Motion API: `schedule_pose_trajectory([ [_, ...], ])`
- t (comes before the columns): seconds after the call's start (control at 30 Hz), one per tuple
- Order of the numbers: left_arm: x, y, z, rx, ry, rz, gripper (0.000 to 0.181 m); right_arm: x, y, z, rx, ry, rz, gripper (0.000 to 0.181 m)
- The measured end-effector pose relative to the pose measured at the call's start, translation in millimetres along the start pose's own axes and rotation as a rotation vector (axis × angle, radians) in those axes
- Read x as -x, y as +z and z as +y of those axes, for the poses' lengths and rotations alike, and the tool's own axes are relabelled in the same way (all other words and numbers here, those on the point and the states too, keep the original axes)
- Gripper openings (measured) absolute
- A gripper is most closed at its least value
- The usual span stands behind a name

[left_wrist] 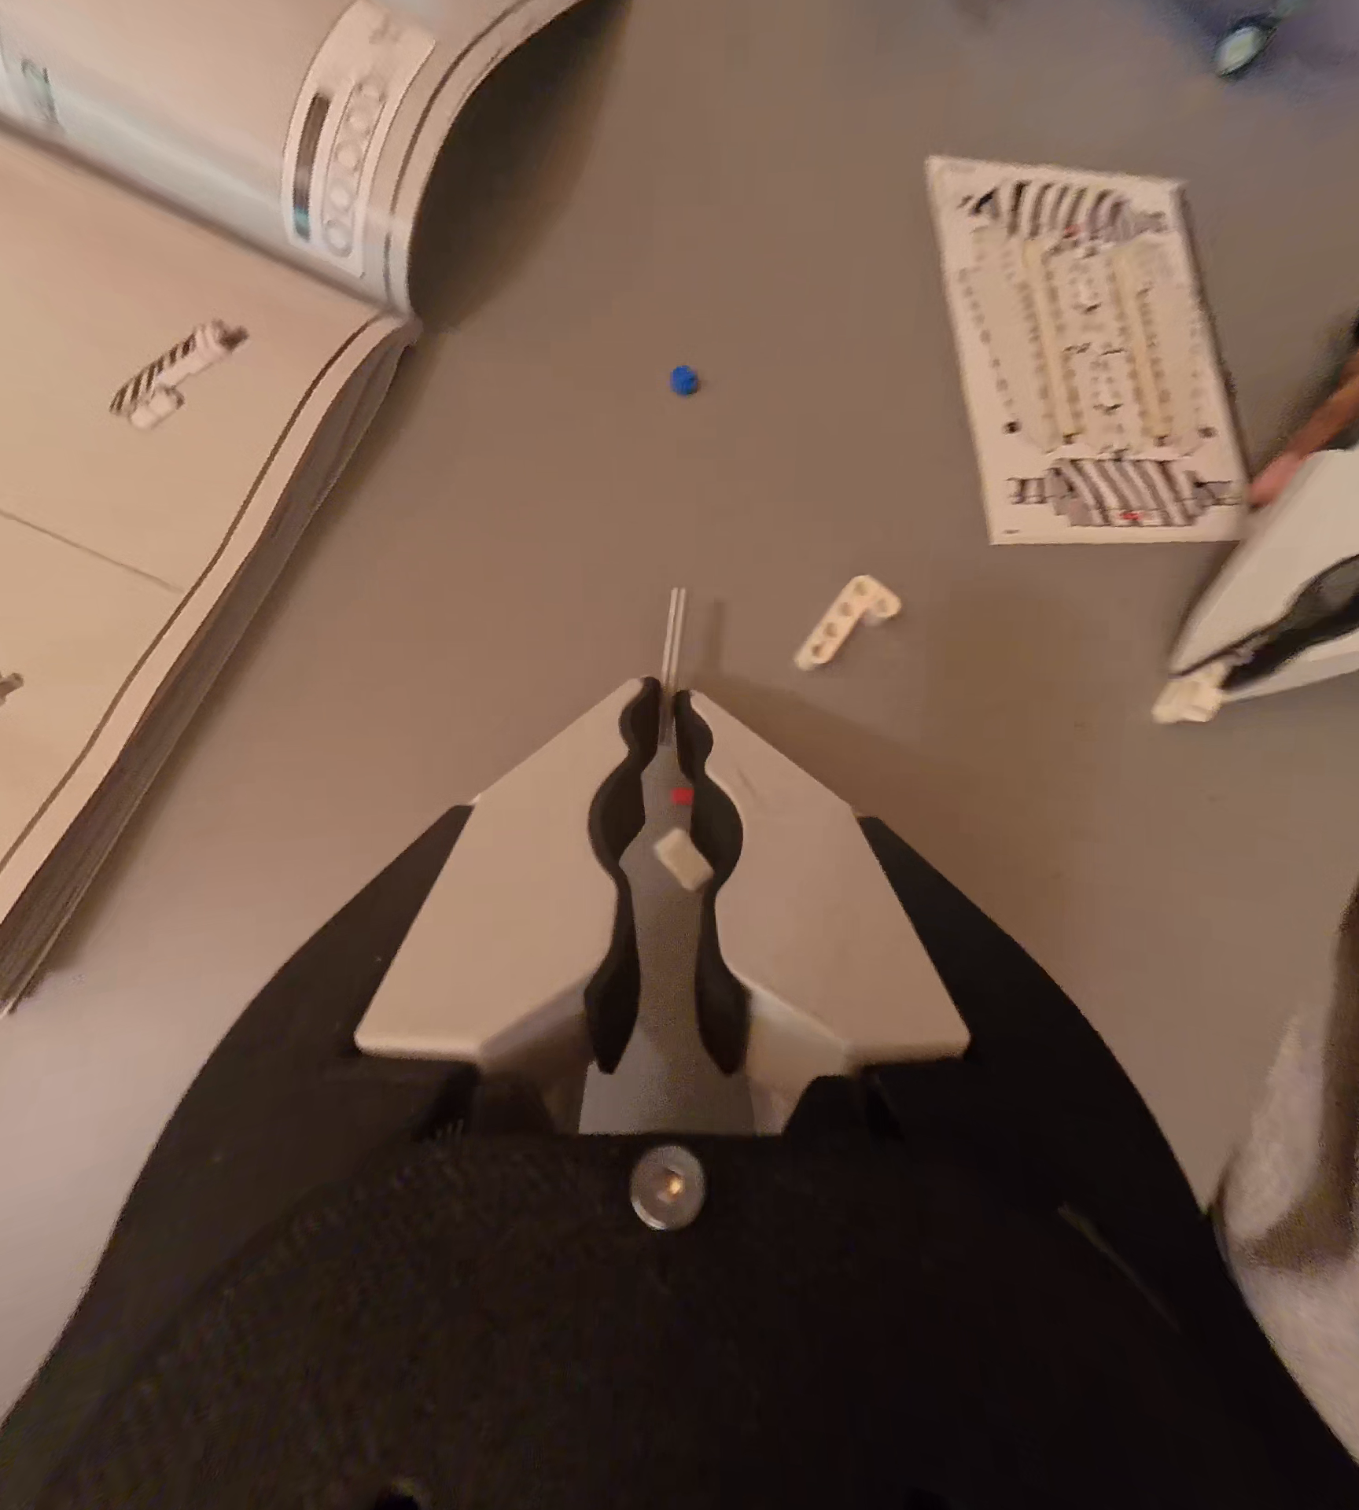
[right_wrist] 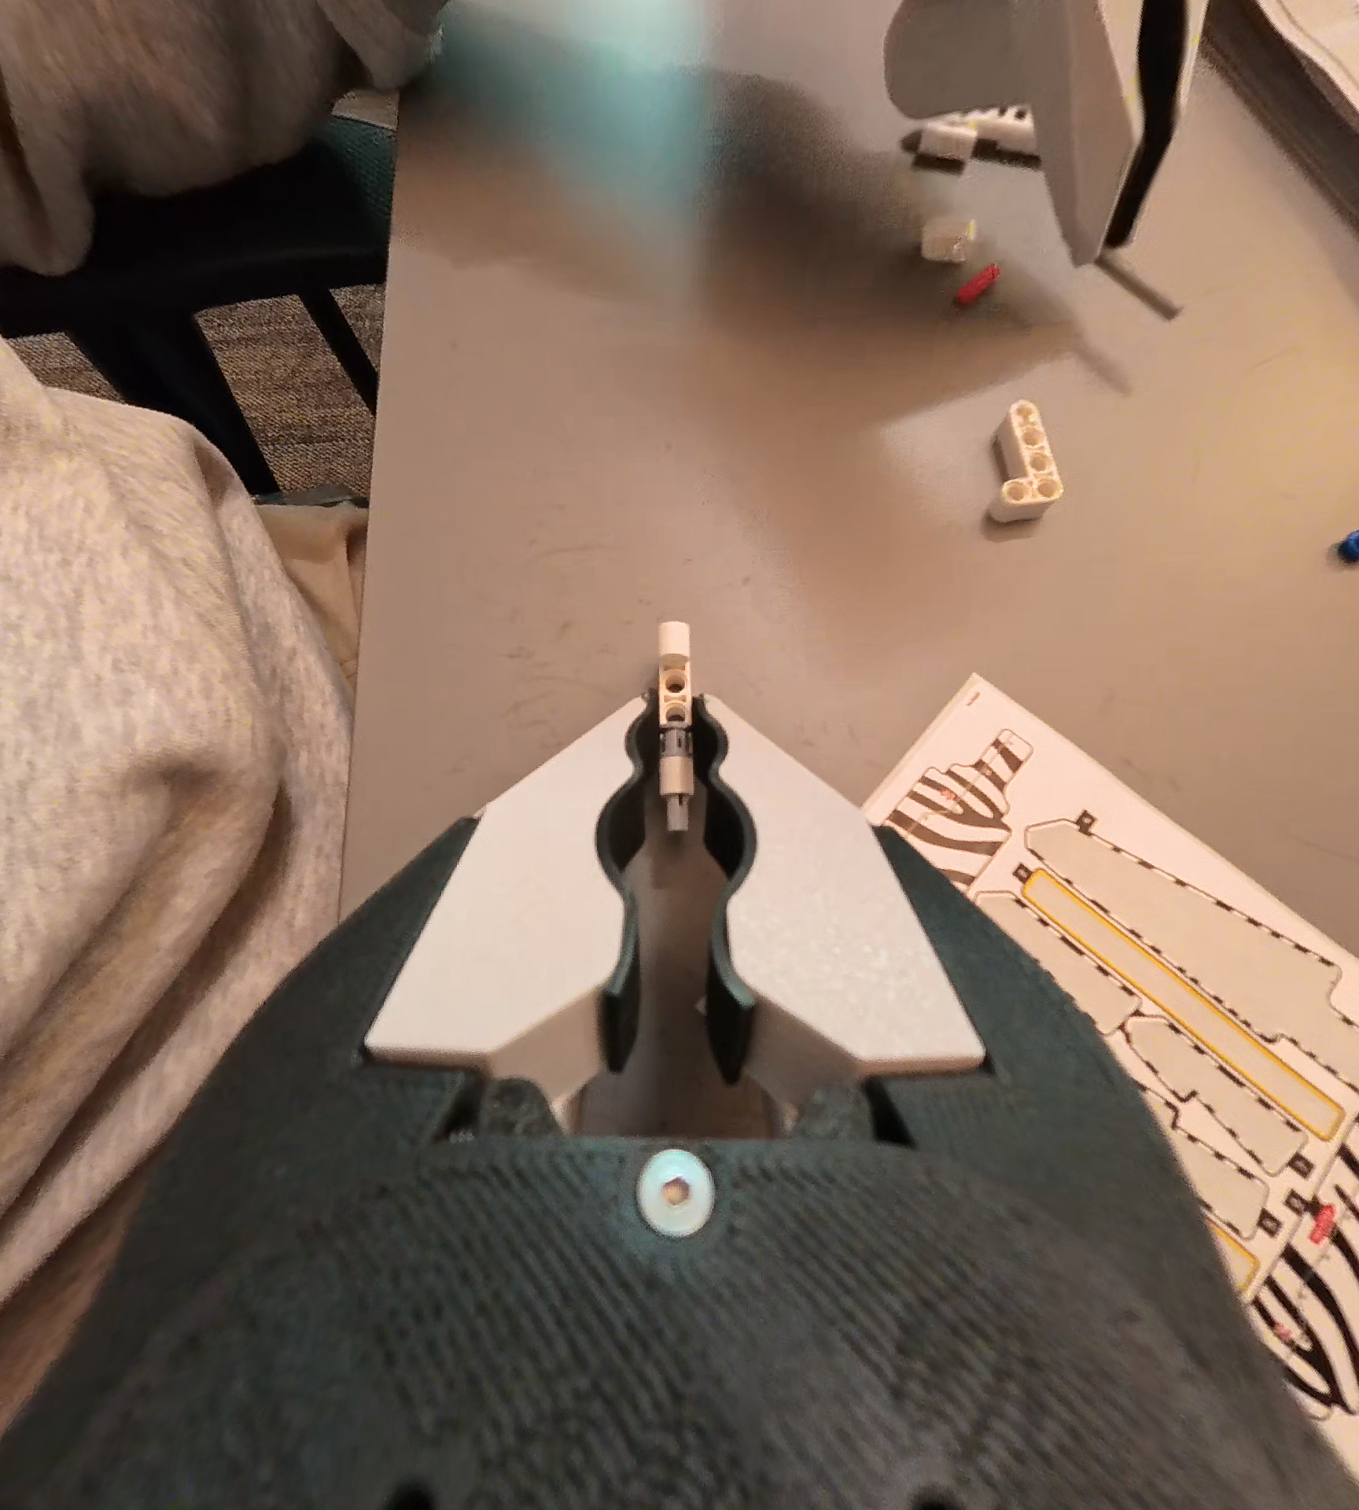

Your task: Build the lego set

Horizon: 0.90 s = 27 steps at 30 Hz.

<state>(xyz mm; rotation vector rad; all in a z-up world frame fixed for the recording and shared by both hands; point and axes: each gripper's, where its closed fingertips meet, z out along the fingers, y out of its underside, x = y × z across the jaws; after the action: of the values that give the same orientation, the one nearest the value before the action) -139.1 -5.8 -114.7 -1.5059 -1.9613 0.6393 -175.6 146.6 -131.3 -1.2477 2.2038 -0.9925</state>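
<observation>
Right hand-held gripper (right_wrist: pixel 675 701) clenches a small white-and-grey pin assembly (right_wrist: pixel 674 719); left hand-held gripper (left_wrist: pixel 675 694) pinches a thin clear rod (left_wrist: pixel 675 633). On the grey worktop (left_wrist: pixel 782 286), a blue stud (left_wrist: pixel 684 381) lies at twelve o'clock and a white L-beam (left_wrist: pixel 846 623) at one o'clock.

- Table (left_wrist: pixel 782 270): smooth, matt grey.
- Instruction booklet (left_wrist: pixel 88 523), left of the table's blue piece (left_wrist: pixel 684 381): matt paper.
- Sticker sheet (left_wrist: pixel 1085 351), right of it: slightly glossy paper.
- Right gripper (right_wrist: pixel 675 703): rough-textured dark plastic, shiny metal screw (right_wrist: pixel 675 1199).

A printed page number, lower left corner of the open instruction booklet (left_wrist: pixel 88 572); other print blurred.
</observation>
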Motion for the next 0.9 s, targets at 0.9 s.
schedule_pose_trajectory([
  [0.9, -135.4, 2.8, 39.2, 0.278, 0.467, 0.236, 0.003, 4.6, -5.3, 6.3, 0.000, -0.076, 0.121, 0.006],
])
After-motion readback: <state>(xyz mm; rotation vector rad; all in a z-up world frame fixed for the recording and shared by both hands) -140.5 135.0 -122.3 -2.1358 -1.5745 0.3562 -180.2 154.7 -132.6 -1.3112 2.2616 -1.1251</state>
